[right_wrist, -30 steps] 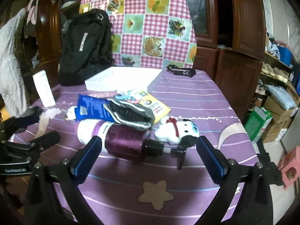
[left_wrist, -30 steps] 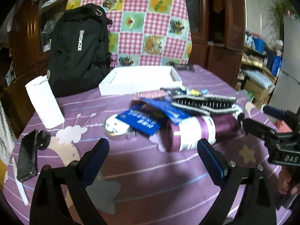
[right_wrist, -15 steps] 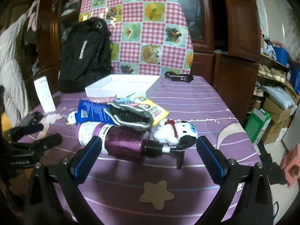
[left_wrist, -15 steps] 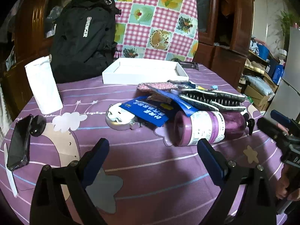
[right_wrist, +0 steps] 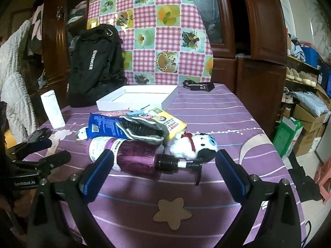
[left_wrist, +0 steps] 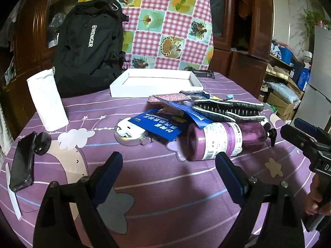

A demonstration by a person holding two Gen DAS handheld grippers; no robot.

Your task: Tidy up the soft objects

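Note:
A white and black plush dog point(right_wrist: 192, 146) with a red scarf lies on the purple table point(right_wrist: 209, 113), against a pile. On that pile rest grey soft pieces with dark lining point(right_wrist: 142, 128) point(left_wrist: 227, 107), gloves or slippers. A purple pump bottle point(right_wrist: 132, 155) point(left_wrist: 223, 140) lies on its side in front of them. My right gripper point(right_wrist: 164, 159) hovers just short of the bottle's pump, jaws wide and closing, nothing between them. My left gripper point(left_wrist: 168, 163) faces the bottle's base from the other side, jaws also wide and closing, empty.
A shallow white box point(left_wrist: 153, 92) stands behind the pile, with a black backpack point(left_wrist: 89, 45) at the back left. A blue packet point(left_wrist: 161, 126), a yellow packet point(right_wrist: 171, 124), a round metal case point(left_wrist: 128, 134), a white paper bag point(left_wrist: 47, 101) and a phone point(left_wrist: 20, 165) also lie here.
Both pairs of jaws have narrowed slightly. The views have shifted a little and sharpened. Nothing on the table has moved.

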